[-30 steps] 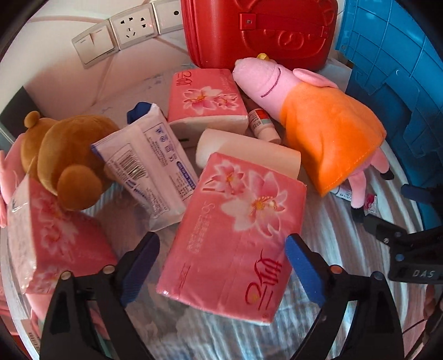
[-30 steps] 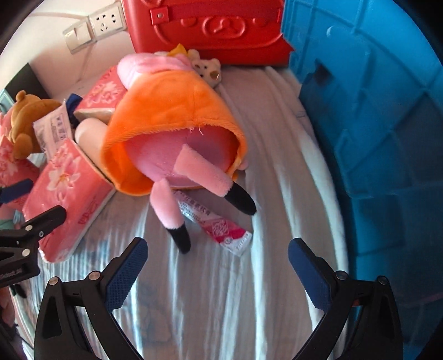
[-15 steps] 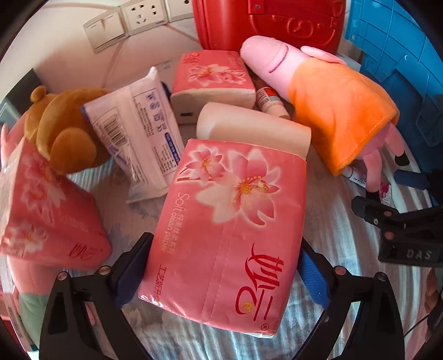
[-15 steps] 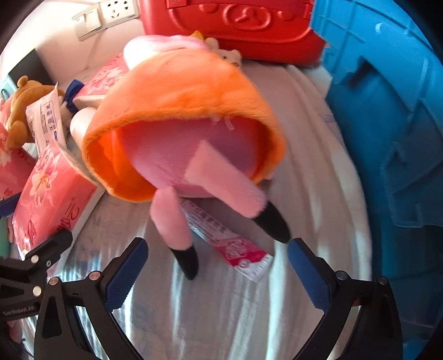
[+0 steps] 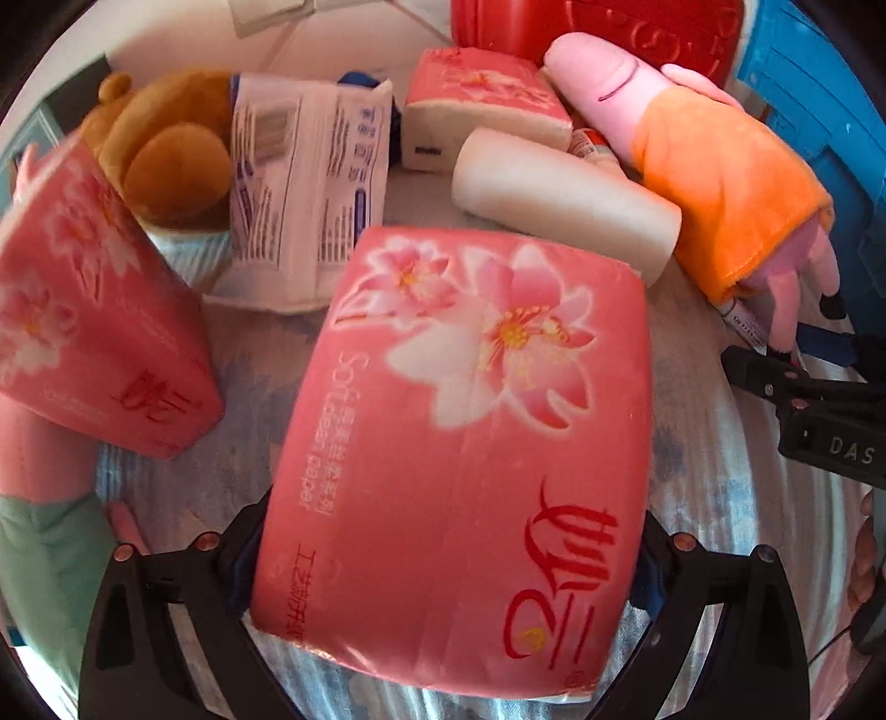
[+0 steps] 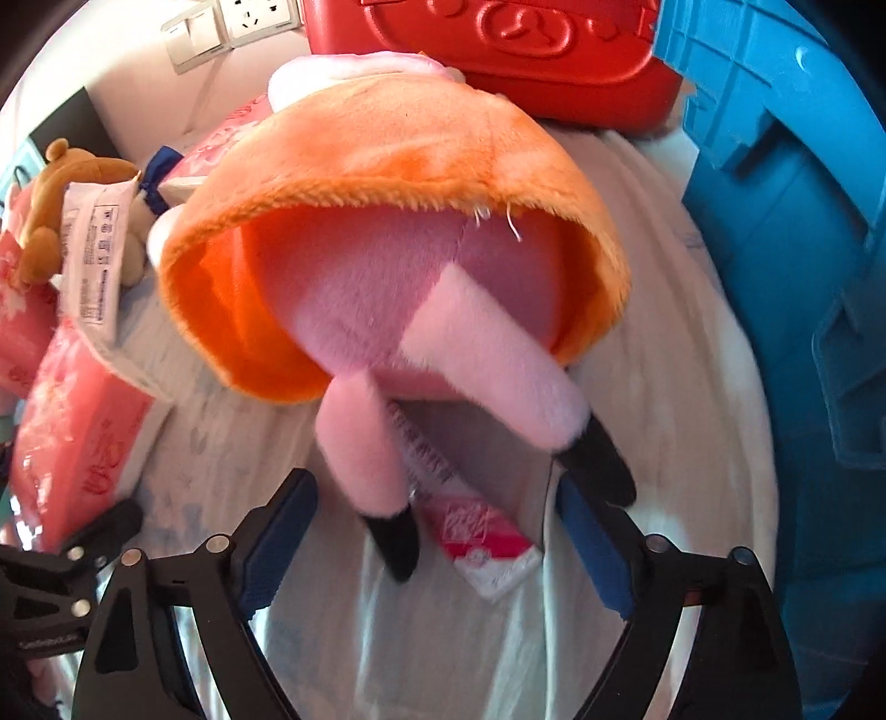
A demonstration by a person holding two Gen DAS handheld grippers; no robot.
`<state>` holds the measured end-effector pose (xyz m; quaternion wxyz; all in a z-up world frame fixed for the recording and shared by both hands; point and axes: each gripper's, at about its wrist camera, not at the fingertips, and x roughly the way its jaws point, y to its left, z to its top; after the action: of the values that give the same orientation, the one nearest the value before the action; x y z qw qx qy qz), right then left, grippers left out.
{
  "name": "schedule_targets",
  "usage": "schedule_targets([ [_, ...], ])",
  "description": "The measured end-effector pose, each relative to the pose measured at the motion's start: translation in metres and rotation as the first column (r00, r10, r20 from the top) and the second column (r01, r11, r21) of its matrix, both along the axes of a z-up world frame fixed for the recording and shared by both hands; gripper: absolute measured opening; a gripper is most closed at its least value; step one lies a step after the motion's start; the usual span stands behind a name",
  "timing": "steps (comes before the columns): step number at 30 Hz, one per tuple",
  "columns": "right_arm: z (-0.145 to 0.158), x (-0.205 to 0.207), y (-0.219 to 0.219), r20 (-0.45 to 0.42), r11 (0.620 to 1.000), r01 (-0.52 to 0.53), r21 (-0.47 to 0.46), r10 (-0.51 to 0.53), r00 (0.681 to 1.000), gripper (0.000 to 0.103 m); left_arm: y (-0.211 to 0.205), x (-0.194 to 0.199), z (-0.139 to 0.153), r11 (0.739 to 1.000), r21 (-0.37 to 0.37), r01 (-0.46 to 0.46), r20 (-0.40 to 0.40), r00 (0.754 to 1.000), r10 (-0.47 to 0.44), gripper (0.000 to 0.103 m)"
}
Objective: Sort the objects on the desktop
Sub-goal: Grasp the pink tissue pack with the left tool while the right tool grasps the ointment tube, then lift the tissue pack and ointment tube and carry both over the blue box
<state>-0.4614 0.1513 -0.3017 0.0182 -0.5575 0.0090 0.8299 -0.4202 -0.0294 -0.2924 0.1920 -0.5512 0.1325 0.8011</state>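
A pink flowered tissue pack [image 5: 459, 443] fills the left wrist view. My left gripper [image 5: 443, 559] stands around its near end, both pads hidden against its sides. A pink pig plush in an orange dress [image 6: 398, 238] lies close before my right gripper [image 6: 437, 548], which is open. The plush's two legs [image 6: 365, 448] reach down between the open fingers, and a pink tube [image 6: 476, 531] lies under them. The plush also shows in the left wrist view [image 5: 714, 183], with the right gripper [image 5: 819, 410] beside it.
A red case [image 6: 498, 50] and a blue crate [image 6: 803, 221] stand at the back and right. A brown bear [image 5: 166, 144], a white wipes pack [image 5: 304, 188], a white roll [image 5: 565, 199] and two more pink tissue packs [image 5: 94, 332] crowd the striped cloth [image 6: 664, 332].
My left gripper moved forward and its fingers closed in against the tissue pack's sides. My right gripper moved forward to the plush, whose legs now lie between its fingers, which have narrowed.
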Motion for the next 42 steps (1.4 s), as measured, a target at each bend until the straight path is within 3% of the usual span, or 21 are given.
schedule_targets([
  [1, 0.001, 0.0, 0.0, -0.009, 1.0, 0.0, 0.007, 0.0, 1.0, 0.08, 0.0, 0.001, 0.001, 1.0, -0.005, 0.008, -0.007, 1.0, -0.008, 0.098],
  [2, 0.003, 0.0, -0.001, -0.015, 1.0, 0.0, 0.009, 0.0, 1.0, 0.066, 0.0, 0.002, 0.001, 1.0, -0.003, 0.01, -0.01, 1.0, -0.01, 0.097],
  [5, 0.007, 0.003, -0.004, -0.016, 1.0, -0.008, 0.018, 0.008, 1.0, 0.042, -0.001, 0.004, 0.003, 1.0, -0.004, 0.007, -0.015, 1.0, -0.007, 0.096],
  [11, 0.011, 0.021, -0.01, 0.007, 0.999, -0.025, 0.035, 0.025, 1.0, 0.02, -0.007, 0.016, 0.007, 1.0, -0.021, 0.013, 0.004, 1.0, -0.013, 0.095],
  [18, 0.008, 0.06, -0.029, 0.064, 0.993, -0.081, -0.085, 0.087, 0.994, 0.02, -0.023, 0.035, 0.01, 1.0, -0.021, -0.003, 0.037, 0.999, 0.004, 0.095],
  [23, 0.007, 0.066, -0.033, 0.072, 0.993, -0.077, -0.092, 0.083, 0.994, 0.029, -0.027, 0.038, 0.011, 1.0, -0.028, -0.012, 0.046, 0.999, 0.013, 0.096],
  [34, 0.002, 0.066, -0.036, 0.028, 0.997, -0.075, -0.015, 0.075, 0.997, 0.03, -0.032, 0.04, 0.016, 1.0, -0.029, -0.009, 0.037, 0.999, 0.01, 0.096],
  [42, 0.0, 0.077, -0.035, 0.041, 0.998, -0.062, -0.025, 0.063, 0.997, 0.019, -0.037, 0.057, 0.023, 0.998, -0.058, 0.02, 0.058, 0.998, -0.016, 0.095],
])
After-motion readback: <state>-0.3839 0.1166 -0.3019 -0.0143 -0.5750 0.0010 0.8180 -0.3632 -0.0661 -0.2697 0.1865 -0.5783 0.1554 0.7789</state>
